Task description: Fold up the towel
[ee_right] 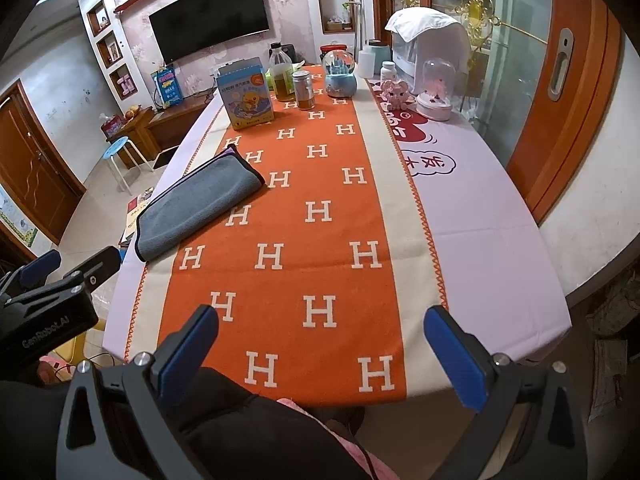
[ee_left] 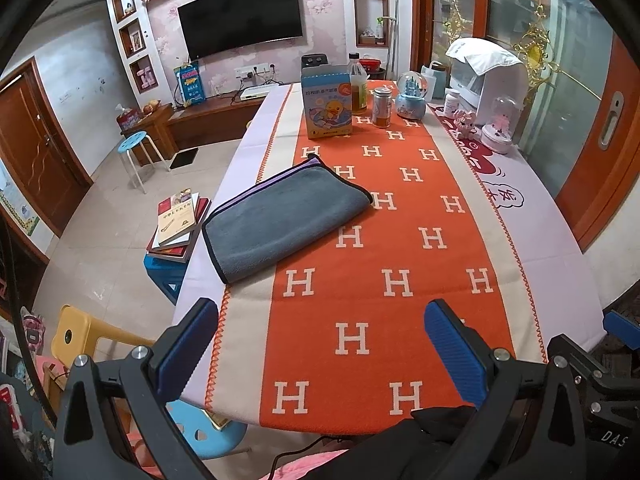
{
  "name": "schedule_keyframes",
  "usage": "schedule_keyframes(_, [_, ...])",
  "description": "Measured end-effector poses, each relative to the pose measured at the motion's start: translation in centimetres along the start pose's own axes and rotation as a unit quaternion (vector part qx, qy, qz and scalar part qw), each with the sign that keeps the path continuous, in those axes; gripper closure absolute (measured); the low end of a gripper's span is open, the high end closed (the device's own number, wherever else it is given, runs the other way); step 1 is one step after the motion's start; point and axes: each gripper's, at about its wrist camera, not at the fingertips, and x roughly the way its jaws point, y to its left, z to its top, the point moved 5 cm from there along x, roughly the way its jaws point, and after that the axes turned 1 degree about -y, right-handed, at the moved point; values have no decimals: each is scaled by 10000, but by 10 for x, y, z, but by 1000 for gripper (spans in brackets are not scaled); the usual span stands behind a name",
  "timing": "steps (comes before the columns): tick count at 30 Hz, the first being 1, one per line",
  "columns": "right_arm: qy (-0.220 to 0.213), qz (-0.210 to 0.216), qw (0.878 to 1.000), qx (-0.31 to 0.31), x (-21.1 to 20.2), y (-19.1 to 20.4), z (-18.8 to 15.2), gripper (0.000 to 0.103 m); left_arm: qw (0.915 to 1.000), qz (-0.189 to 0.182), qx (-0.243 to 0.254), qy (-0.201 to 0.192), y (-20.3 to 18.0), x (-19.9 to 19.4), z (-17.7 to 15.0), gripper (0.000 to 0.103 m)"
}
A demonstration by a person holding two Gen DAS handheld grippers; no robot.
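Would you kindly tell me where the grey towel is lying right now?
The grey towel lies folded on the table's left side, straddling the orange runner's left edge, nearer than the duck-print box and untouched by either claw.

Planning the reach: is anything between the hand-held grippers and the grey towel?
Nothing visible. Only bare orange H-patterned runner lies between both open hand-held grippers and the folded grey microfibre towel.

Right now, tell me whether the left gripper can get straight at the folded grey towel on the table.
Probably yes: the left gripper has open jaws, and only bare orange runner lies before the folded grey towel.
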Motion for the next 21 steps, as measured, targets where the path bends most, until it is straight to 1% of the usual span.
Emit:
schedule_keyframes(14, [15,-6,10000,7,1,-1,-1,0,10000,-4,-4,3,0,0,0,1])
schedule_keyframes(21, [81,-9,10000,6,8,0,-5,0,10000,-16,-2,9,0,0,-1,1])
